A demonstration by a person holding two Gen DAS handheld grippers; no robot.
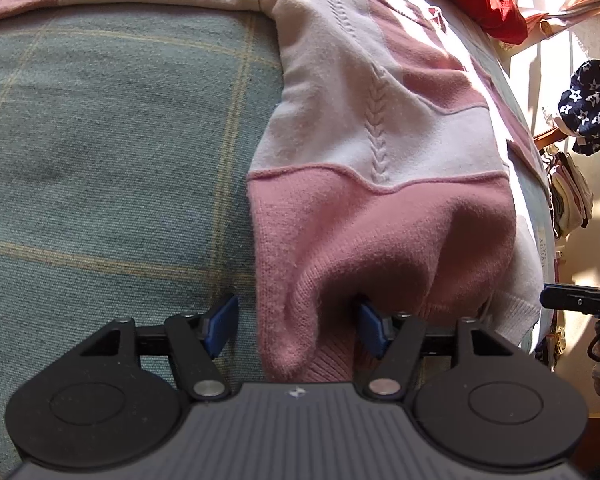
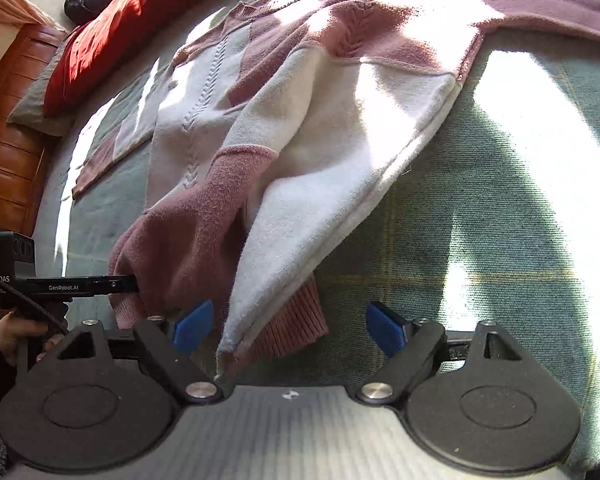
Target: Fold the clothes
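Note:
A pink and white knitted sweater (image 1: 380,128) lies spread on a green checked bed cover (image 1: 100,140). Its pink hem bunches up between the blue pads of my left gripper (image 1: 296,328). The right pad is tucked against the fabric while the left pad stands apart from it, so the jaws are open. In the right wrist view the sweater (image 2: 320,128) is lifted at its near edge. A white corner with pink ribbing hangs between the wide-open pads of my right gripper (image 2: 290,328), touching neither. One of the left gripper's fingers (image 2: 112,280) reaches into the pink fold.
A red pillow (image 2: 112,28) lies at the head of the bed beside a wooden headboard (image 2: 4,120). A dark star-patterned cloth (image 1: 590,108) hangs beyond the bed's edge. A person's hand (image 2: 8,332) holds the left gripper's handle. Sunlight patches cross the cover (image 2: 500,128).

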